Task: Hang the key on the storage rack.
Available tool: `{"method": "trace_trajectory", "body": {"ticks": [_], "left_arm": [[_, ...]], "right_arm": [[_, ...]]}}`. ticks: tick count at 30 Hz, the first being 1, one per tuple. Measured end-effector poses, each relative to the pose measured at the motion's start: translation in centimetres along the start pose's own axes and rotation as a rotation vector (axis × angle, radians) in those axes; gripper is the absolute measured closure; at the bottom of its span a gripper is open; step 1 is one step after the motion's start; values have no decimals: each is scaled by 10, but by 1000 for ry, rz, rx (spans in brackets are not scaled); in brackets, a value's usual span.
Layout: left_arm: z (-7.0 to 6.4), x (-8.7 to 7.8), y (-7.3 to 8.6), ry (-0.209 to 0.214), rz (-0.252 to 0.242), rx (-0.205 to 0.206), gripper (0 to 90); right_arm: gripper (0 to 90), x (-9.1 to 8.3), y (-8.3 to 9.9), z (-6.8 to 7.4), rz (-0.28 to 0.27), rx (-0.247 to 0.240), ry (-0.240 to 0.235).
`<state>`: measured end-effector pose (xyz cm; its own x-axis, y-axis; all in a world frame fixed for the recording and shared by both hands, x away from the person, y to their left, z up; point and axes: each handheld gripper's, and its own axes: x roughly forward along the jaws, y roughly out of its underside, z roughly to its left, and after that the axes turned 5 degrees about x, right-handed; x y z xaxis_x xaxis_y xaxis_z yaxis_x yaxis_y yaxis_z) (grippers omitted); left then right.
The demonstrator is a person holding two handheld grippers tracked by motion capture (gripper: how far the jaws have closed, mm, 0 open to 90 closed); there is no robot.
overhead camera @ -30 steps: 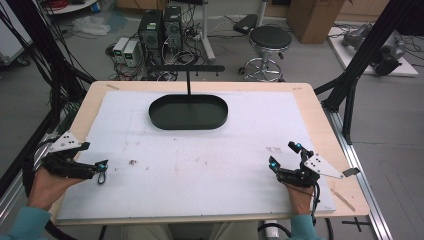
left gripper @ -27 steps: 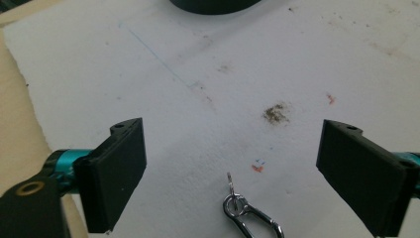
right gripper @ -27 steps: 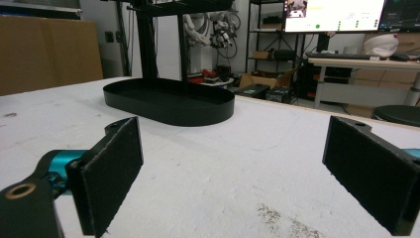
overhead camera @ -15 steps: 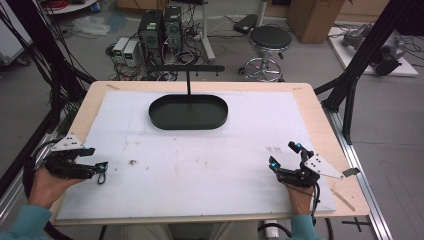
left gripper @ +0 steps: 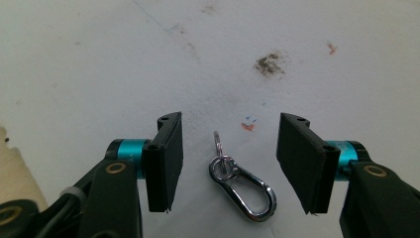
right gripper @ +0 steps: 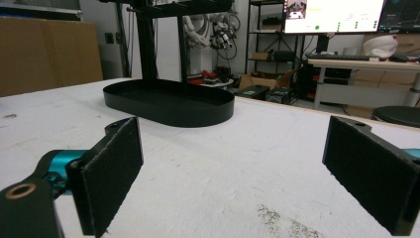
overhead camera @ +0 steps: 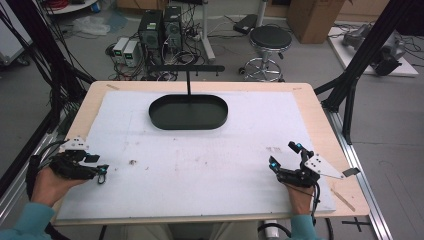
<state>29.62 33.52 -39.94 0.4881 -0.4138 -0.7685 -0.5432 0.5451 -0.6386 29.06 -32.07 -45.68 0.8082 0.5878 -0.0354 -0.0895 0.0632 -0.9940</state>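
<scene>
Clip lying between spread jaws of left gripper.

A metal clip [left gripper: 241, 187] is lying flat on the white table cover [overhead camera: 210, 165], untouched, between the left gripper's [left gripper: 229, 158] parted jaws near the table's left edge. The right gripper [overhead camera: 286, 156] is resting well apart at the right, jaws gaping wide, facing the black tray [overhead camera: 188, 112].

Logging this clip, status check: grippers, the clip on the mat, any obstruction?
Left gripper open, straddling the silver snap clip, not touching. Right gripper open, empty. Black tray far off; nothing blocking.
</scene>
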Motion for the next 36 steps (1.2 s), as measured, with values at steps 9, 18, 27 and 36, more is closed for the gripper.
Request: {"method": "trace_trajectory", "body": {"ticks": [9, 18, 27, 36], "left_arm": [[2, 4, -2, 2, 91, -59, 563], [2, 8, -3, -1, 161, -72, 667], [2, 11, -4, -9, 168, -70, 733], [2, 14, -4, -4, 184, -61, 827]], "right_arm": [[81, 0, 0, 0, -3, -6, -1], [81, 0, 0, 0, -5, -3, -3], [81, 0, 0, 0, -5, -4, -2], [81, 0, 0, 0, -7, -2, -3]]}}
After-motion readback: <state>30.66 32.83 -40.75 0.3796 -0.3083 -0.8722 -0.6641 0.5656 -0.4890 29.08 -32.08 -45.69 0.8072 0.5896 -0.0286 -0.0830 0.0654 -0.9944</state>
